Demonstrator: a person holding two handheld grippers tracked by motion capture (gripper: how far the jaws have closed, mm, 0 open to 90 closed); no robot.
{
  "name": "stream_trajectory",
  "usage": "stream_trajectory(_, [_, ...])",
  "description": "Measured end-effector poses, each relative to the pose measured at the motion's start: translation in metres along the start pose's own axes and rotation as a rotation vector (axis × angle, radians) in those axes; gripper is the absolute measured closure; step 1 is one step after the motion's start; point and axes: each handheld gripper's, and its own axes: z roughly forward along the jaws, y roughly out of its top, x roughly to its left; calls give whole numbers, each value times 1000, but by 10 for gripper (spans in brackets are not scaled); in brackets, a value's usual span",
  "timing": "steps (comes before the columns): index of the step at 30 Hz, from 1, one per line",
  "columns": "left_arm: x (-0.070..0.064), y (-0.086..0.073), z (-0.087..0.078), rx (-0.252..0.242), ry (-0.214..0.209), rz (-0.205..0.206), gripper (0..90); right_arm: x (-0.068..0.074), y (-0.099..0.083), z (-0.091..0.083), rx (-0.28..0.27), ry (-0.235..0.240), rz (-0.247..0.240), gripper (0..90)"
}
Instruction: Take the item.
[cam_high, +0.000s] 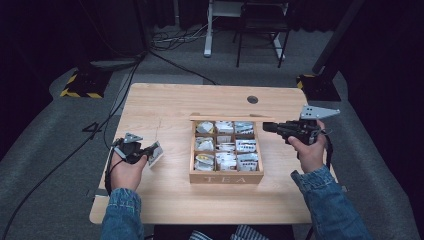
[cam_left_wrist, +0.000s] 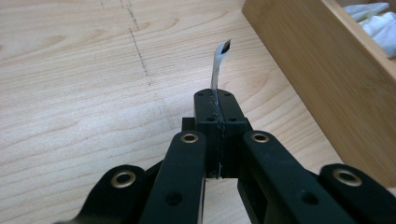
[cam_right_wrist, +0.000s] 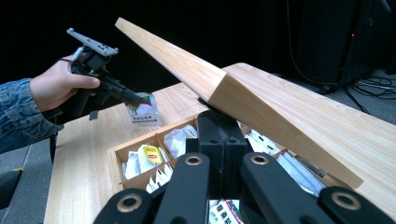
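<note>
Tea bag (cam_high: 156, 153) hangs pinched in the left gripper (cam_high: 148, 152), just above the pale wooden counter (cam_high: 165, 200) and left of the box (cam_high: 226, 177) marked "TEA". Right gripper (cam_high: 266, 127) is clenched under the raised lid (cam_right_wrist: 261, 102). Dark curtains, grey carpet, floor cables (cam_high: 60, 165) surround the counter.

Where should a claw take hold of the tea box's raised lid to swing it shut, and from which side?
Grip the lid at its free front edge, from the box's right, where the right claw sits: it stands tilted open above the tea box, hinged at the back.
</note>
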Motion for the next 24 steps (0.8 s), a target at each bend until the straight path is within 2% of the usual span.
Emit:
stream_trajectory(3, [4,1,6,3,10,-14,897,0,0,0,3,0,-1,900])
stream_trajectory(5, [5,1,8,-7,-4,-33,896,0,0,0,4,0,-2,900])
stream_trajectory(9, [6,2,10,-14,-11,-44,896,0,0,0,3,0,-1,900])
stream_trajectory(16, [9,1,9,-11,3,-41,873,0,0,0,4,0,0,900])
stream_trajectory(19, [9,0,10,-18,32,-43,738,0,0,1,5,0,-1,900])
stream_trajectory(22, [10,0,11,-38,67,-52,479,0,0,1,4,1,0,900])
stream_trajectory(24, [9,0,10,-35,95,-42,373,0,0,1,5,0,1,900])
